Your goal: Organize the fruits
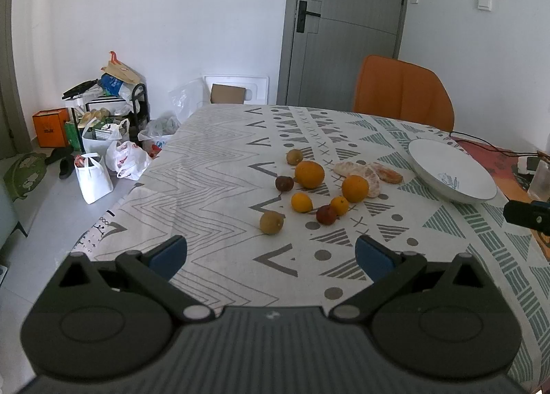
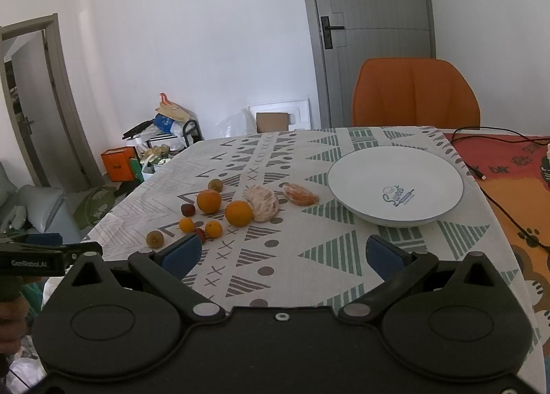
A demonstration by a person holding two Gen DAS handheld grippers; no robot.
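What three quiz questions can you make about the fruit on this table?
1. True or false: the white bowl already holds fruit.
2. How many whole orange fruits sit on the tablecloth? A) two B) four C) seven
3. Fill in: both the left gripper and the right gripper are ____.

Key: 1 false, it is empty. 2 B. 3 open, holding nothing.

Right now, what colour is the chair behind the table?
Orange; the chair shows best in the right wrist view.
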